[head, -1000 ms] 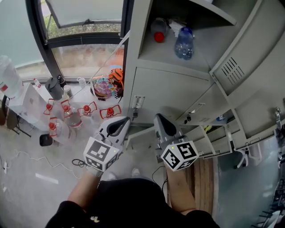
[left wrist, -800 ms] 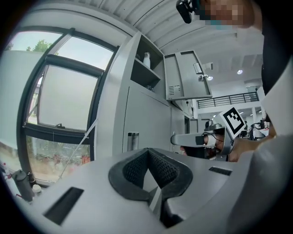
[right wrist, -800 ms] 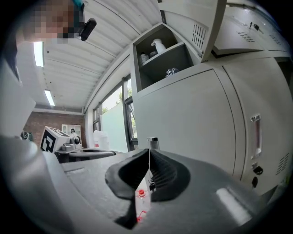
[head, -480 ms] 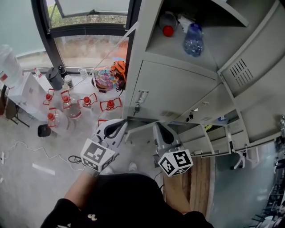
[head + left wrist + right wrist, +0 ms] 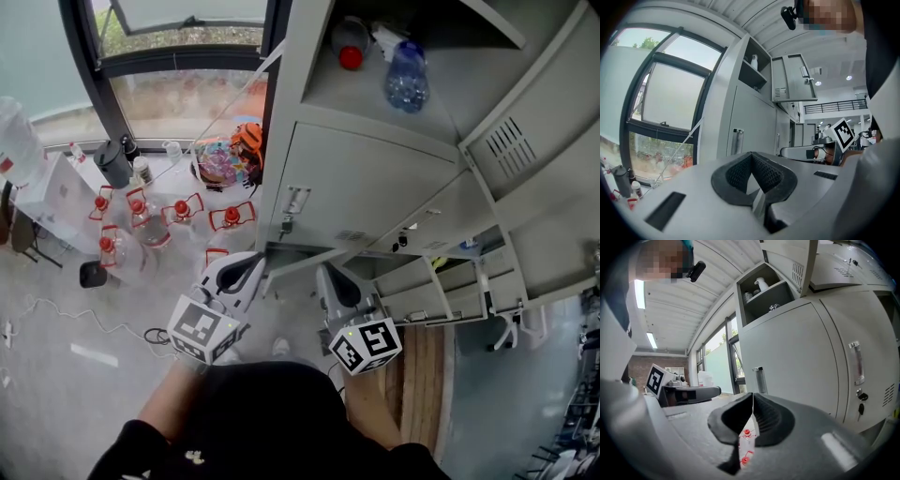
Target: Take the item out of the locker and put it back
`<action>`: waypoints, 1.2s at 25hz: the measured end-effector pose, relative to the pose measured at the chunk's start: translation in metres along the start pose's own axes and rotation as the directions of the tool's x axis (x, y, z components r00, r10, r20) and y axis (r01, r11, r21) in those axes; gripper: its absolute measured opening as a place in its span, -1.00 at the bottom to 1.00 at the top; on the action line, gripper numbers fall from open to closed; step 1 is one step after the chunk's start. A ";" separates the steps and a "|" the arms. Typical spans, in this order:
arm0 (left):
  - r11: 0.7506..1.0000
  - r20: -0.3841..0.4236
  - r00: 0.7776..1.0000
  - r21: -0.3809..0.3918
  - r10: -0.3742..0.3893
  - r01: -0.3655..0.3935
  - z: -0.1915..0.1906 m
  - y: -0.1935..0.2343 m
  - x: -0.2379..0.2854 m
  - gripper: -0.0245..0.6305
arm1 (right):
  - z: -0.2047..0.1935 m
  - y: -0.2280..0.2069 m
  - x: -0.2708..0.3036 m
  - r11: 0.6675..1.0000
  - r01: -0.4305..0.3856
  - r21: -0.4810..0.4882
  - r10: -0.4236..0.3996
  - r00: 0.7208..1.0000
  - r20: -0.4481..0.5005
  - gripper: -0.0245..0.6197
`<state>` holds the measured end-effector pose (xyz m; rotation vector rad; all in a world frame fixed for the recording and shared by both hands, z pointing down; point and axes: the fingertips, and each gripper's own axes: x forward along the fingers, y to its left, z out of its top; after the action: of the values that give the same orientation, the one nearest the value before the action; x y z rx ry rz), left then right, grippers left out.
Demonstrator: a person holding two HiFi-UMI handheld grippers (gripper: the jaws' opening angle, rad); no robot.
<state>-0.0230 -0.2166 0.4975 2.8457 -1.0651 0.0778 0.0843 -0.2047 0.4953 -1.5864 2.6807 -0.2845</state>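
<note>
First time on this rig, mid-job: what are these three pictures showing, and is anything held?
No robot arm: a person holds a two-jaw gripper in each hand. The downward picture is from a head camera: left gripper and right gripper, each carrying a marker cube, point at a grey locker. The other two pictures look along each gripper's own jaws; both pairs are shut, holding nothing. The locker's top compartment is open, with a clear water bottle and a red-capped container inside. Red-capped bottles stand on the floor by the window.

The open upper compartment (image 5: 455, 98) gives entry past two bottles (image 5: 407, 80); the door (image 5: 366, 187) below it stands shut.
</note>
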 end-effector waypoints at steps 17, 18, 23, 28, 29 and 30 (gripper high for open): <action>1.000 0.002 1.000 -0.008 -0.010 0.010 -0.001 -0.005 -0.001 -0.89 | 0.000 0.001 -0.003 1.000 0.015 -0.005 -0.015 1.000 -0.007 -0.92; 1.000 0.001 1.000 -0.007 -0.010 0.010 -0.002 -0.006 -0.001 -0.89 | 0.000 0.002 -0.004 1.000 0.015 -0.005 -0.015 1.000 -0.007 -0.92; 1.000 -0.006 1.000 -0.006 -0.013 0.013 -0.005 -0.007 -0.001 -0.89 | -0.002 0.001 -0.005 1.000 0.019 -0.002 -0.019 1.000 -0.009 -0.92; 1.000 -0.009 1.000 -0.004 -0.016 0.016 -0.006 -0.010 0.000 -0.89 | -0.003 0.002 -0.006 1.000 0.016 -0.001 -0.016 1.000 -0.011 -0.92; 1.000 -0.010 1.000 -0.005 -0.016 0.016 -0.006 -0.010 0.000 -0.89 | -0.004 0.002 -0.007 1.000 0.017 -0.001 -0.017 1.000 -0.011 -0.92; 1.000 -0.010 1.000 -0.006 -0.016 0.016 -0.006 -0.010 0.000 -0.89 | -0.004 0.001 -0.007 1.000 0.018 -0.001 -0.018 1.000 -0.011 -0.92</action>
<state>-0.0167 -0.2081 0.5028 2.8452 -1.0395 0.0880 0.0866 -0.1976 0.4983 -1.6154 2.6763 -0.2931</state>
